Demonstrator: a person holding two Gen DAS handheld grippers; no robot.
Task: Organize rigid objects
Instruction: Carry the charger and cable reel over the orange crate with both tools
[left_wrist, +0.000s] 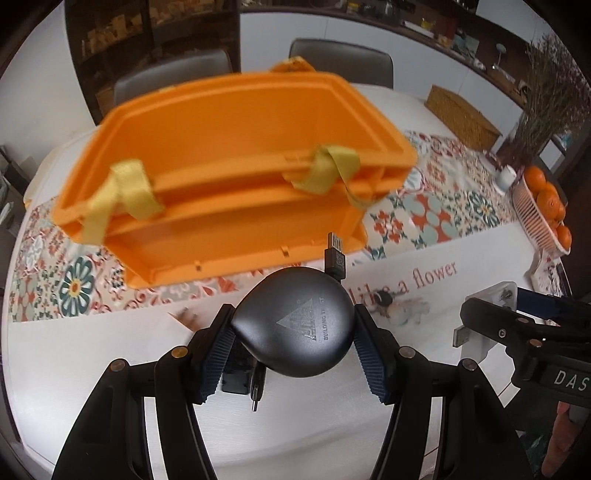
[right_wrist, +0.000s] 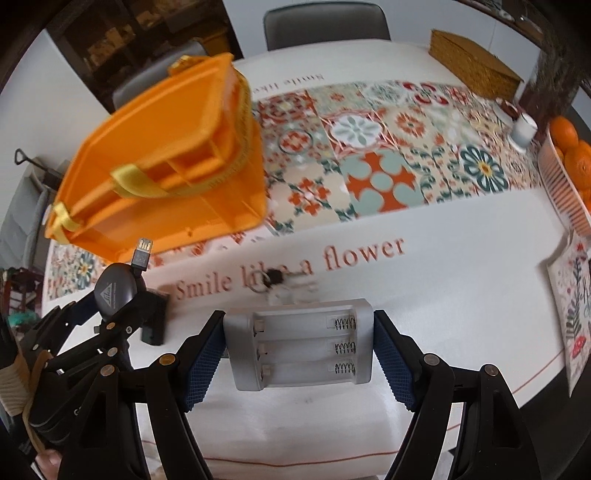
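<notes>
Holding two things up at once is risky. The left gripper (left_wrist: 293, 334) pinches a round grey cable reel (left_wrist: 293, 325), which could slip out. The right gripper (right_wrist: 299, 350) squeezes a battery charger (right_wrist: 299, 349). Ahead of both sits the orange box (left_wrist: 229, 162), lid shut.

Both tongs are matte black plastic, their arms splaying out in curved struts joined by round brass-coloured rivets. The left tongs (left_wrist: 293, 332) and the right tongs (right_wrist: 299, 347) carry ribbed dark-blue pads (right_wrist: 393, 363) on their inner faces. White lettering "DAS" marks one body. A cream knitted cuff (right_wrist: 14, 387) shows.
</notes>
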